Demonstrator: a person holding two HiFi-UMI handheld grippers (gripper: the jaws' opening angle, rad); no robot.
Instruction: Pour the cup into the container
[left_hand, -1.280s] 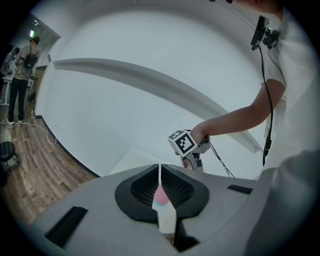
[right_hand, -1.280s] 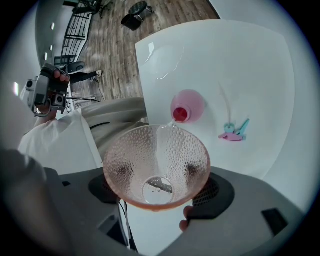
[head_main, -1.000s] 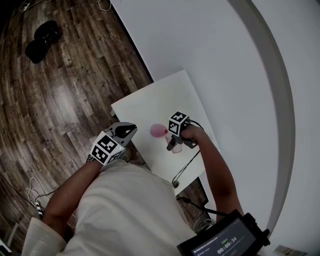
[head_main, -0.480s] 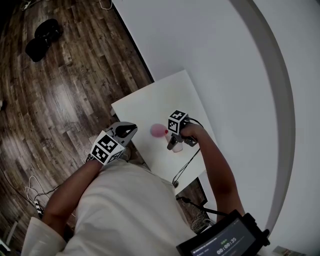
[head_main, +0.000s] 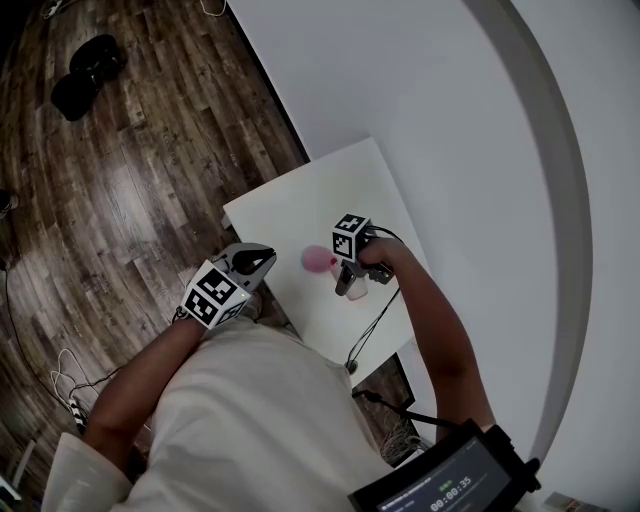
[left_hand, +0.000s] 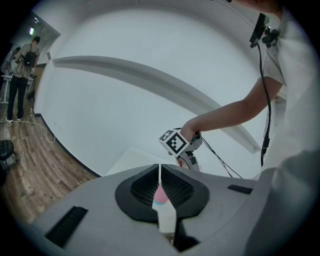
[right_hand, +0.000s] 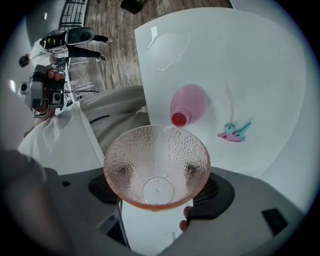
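A clear dimpled cup (right_hand: 156, 167) is gripped in my right gripper (right_hand: 160, 200), tipped with its mouth toward the camera. A thin stream runs from the cup's rim into the red opening of the pink container (right_hand: 189, 102), which stands on the white table (right_hand: 260, 65). In the head view the right gripper (head_main: 348, 285) holds the cup (head_main: 357, 291) just right of the pink container (head_main: 318, 261). My left gripper (head_main: 255, 262) hovers at the table's near-left edge, jaws together and holding nothing; the left gripper (left_hand: 160, 172) points toward the container.
Small turquoise and pink pieces (right_hand: 234, 132) lie on the table right of the container. A cable (head_main: 368, 335) trails from the right gripper over the near table edge. Dark objects (head_main: 85, 75) sit on the wood floor far left. A person (left_hand: 20, 80) stands in the background.
The right gripper has shifted slightly up and left and tipped the cup further toward the pink container. The left gripper has stayed in place.
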